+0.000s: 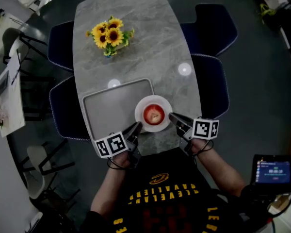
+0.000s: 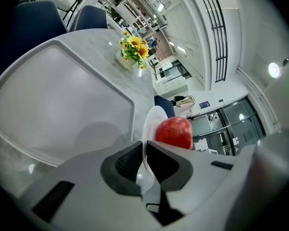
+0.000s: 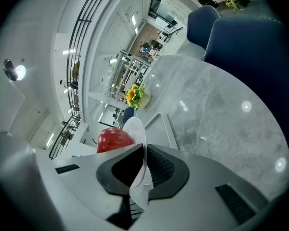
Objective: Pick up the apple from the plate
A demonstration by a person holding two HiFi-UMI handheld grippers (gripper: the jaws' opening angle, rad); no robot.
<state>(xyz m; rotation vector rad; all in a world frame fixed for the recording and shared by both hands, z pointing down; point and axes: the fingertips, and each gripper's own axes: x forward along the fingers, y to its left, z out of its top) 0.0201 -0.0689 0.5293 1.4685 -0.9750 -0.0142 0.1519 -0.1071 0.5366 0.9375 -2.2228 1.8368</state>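
Observation:
A red apple lies in a small white plate at the near end of the grey table, overlapping the right corner of a grey tray. My left gripper is shut on the plate's near-left rim, and my right gripper is shut on its right rim. In the left gripper view the thin plate edge runs between the closed pads, with the apple just beyond. The right gripper view shows the plate pinched the same way, with the apple to its left.
A vase of sunflowers stands mid-table on the marble top. Dark blue chairs flank both long sides. The tray's raised lip lies just left of the plate. A screen device sits at the lower right.

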